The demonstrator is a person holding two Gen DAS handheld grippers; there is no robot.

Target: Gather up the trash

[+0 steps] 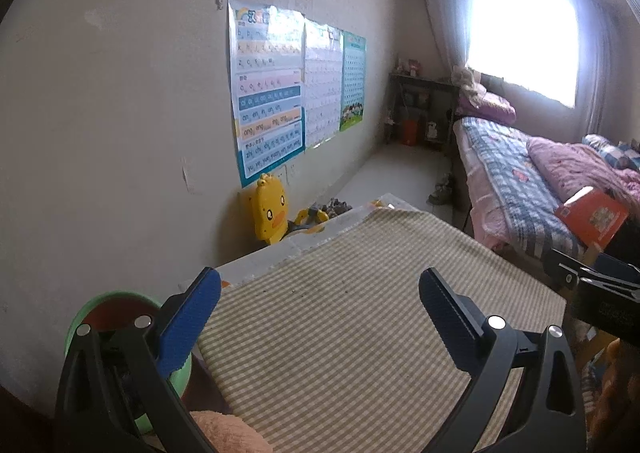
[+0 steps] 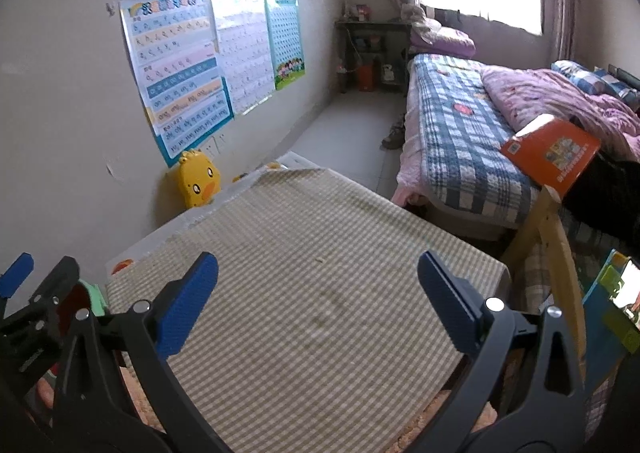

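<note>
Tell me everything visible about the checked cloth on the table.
The cloth is woven fabric in small beige-and-white checks, spread flat over most of the table, whose pale top shows along the wall-side edge. A faint stain marks its middle, with a few crumbs and dark specks on it. Its far edge is slightly wavy. Both the left gripper and right gripper hang open above it, holding nothing.

The wall chart (image 1: pixel 266 93) carries pinyin in coloured bands: "b p m" near the top, then "k h j", "z c s", lower down "an en in un", "ang eng ing ong", and at the bottom "zhi chi shi" and "yu ye yue". Its title is blurred. Print on the neighbouring posters (image 1: pixel 334 87) and the orange book (image 2: pixel 550 155) is too small to read.
</note>
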